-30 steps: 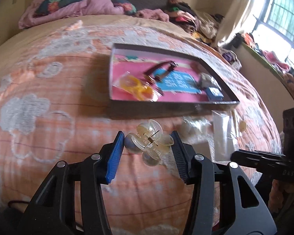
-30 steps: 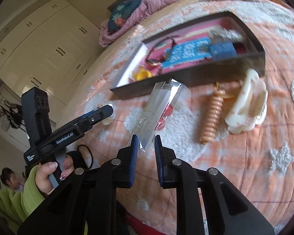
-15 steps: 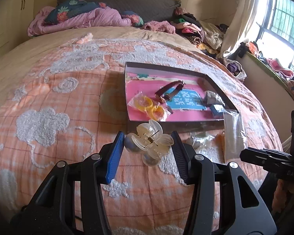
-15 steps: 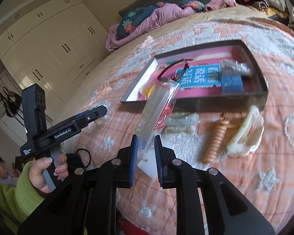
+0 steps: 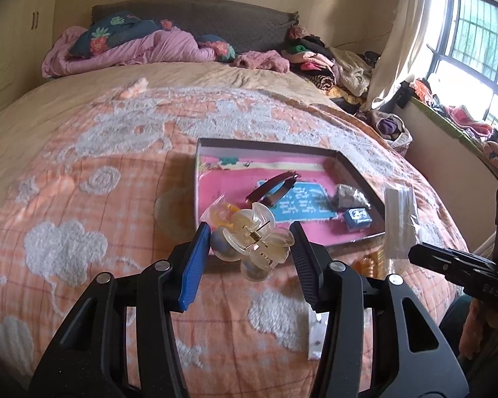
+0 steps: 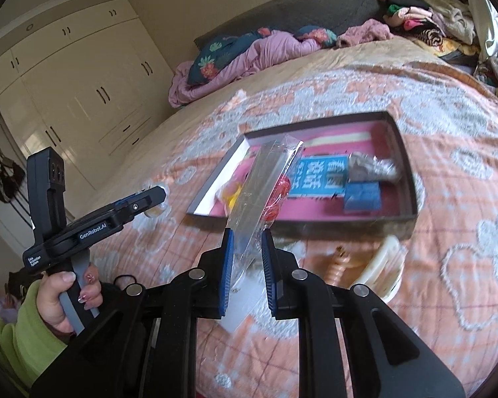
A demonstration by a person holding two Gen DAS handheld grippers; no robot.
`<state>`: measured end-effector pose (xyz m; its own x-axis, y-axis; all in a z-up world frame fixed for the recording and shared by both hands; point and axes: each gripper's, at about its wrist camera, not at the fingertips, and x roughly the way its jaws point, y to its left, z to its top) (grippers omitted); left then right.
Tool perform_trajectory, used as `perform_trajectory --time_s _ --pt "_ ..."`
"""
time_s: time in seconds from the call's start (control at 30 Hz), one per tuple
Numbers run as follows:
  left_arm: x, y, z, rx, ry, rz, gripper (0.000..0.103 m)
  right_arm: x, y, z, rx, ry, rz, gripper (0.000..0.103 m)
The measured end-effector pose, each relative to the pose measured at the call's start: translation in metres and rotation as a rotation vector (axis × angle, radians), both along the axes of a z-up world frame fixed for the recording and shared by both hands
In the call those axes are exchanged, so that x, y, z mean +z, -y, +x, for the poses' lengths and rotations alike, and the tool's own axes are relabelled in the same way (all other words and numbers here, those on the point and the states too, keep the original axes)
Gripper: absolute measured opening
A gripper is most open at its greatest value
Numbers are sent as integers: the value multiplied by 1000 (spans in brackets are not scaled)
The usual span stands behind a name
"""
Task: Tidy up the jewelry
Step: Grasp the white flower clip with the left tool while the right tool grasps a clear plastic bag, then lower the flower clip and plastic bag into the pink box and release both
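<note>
The bed (image 5: 123, 179), under its orange and white quilt, carries everything. Over the last second both views have pulled up and back from it: the quilt, which filled the views a second ago, now sits lower and the headboard and window show. I read that as both pickups being finished and the carry under way.

The box (image 5: 355, 169) lies open at 12 o'clock from your left gripper (image 5: 250, 248) and at 1 o'clock from your right gripper (image 6: 245, 262). It already holds a dark bracelet (image 5: 272, 187), a blue card, a small blue case (image 5: 358, 218) and a yellow item in a bag. A cream hair claw (image 6: 386, 267) and a copper spiral clip (image 6: 337, 263) lie on the quilt just outside the near wall of the box.

Your right gripper is closed on the plastic sleeve (image 6: 265, 192), which stands up between the jaws with red pieces inside. Your left gripper is clamped on the clear hair clip (image 5: 252, 237), held off the quilt.

Judgement: both items are ready to go into the box; two loose items outside it remain. Watch the sleeve: it is thin and slippery and could slide out of the jaws.
</note>
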<state>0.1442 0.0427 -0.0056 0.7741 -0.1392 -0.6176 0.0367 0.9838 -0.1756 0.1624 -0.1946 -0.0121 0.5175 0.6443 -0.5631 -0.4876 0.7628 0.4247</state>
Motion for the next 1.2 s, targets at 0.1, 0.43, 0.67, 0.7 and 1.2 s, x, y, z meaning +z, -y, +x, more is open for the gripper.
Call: perform_trajectory --time_s 0.1,0.43,0.67,0.7,1.2 --pt "4 5 4 -12 11 3 40 7 7 5 -21 21 1 16" --pt "14 21 19 -41 29 17 40 24 24 18 -75 69 0 16" --pt "16 31 27 -60 29 21 40 31 33 26 -102 82 1 16" --pt "16 32 29 -62 27 22 40 32 34 28 -106 84 1 16" --pt "6 47 57 -75 -6 35 40 36 51 59 -200 148 -92 16"
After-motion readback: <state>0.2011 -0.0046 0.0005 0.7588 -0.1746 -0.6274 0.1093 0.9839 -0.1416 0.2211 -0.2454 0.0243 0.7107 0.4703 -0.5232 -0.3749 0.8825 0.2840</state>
